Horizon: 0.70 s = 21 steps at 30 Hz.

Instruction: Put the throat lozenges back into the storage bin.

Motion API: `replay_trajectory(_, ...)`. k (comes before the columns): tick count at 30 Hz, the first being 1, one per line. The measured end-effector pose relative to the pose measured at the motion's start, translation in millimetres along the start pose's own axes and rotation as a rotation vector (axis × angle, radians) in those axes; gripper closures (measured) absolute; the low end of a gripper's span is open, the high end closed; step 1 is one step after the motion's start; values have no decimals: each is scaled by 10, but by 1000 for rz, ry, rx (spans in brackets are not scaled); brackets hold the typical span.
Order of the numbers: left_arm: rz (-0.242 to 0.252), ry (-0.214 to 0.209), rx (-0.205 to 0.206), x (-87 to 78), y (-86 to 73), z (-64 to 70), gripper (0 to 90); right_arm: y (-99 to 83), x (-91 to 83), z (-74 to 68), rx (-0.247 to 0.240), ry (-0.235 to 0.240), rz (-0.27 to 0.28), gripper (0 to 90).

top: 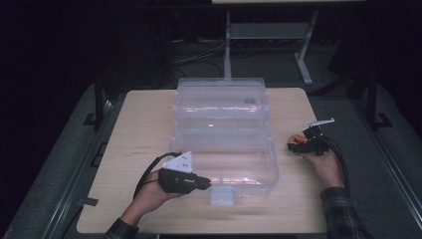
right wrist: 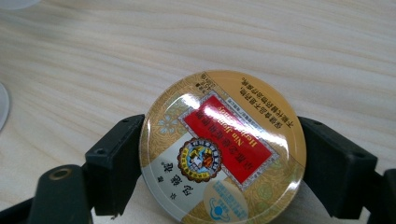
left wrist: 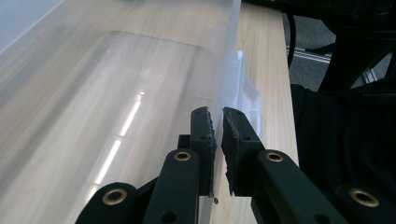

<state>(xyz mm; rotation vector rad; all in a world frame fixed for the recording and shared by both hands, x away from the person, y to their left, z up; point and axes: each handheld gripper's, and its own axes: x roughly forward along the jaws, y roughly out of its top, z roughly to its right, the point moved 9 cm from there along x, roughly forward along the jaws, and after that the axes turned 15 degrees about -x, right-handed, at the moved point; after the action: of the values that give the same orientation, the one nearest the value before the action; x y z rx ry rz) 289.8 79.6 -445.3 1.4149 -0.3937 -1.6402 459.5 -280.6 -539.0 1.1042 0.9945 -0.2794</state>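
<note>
Black jaws of the right gripper (right wrist: 223,154) press against both sides of a round gold tin (right wrist: 223,148), one jaw on each edge of its rim, so the tin is clamped flat between them. Its lid bears a red label and a printed emblem. In the high view the right gripper (top: 309,141) and tin (top: 297,141) sit at the right side of the wooden table (top: 144,124), just right of the clear plastic box (top: 224,129), with the person's right hand (top: 326,167) behind them nearer the table's near edge.

At the near left, the left gripper (left wrist: 218,135) has its two jaws drawn close, with the thin front wall of the clear plastic box passing into the narrow slot between them. Whether the pads actually squeeze the wall I cannot tell. In the high view the left gripper (top: 205,183) lies level, pointing right along the box's near edge, just left of the box's front latch (top: 222,195), and the left hand (top: 149,194) holds it from the near side.

The box stands open in the middle of the table, its lid tipped back toward the far edge.
</note>
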Motion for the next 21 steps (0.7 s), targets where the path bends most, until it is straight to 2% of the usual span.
replay_trajectory(8, 0, 1, 2, 0, 0, -1, 826, 4, -15, -6, 8, 0, -3, 201)
replay_trajectory(21, 0, 1, 0, 0, 0, -1, 826, 59, -151, -24, 15, -8, 9, 201)
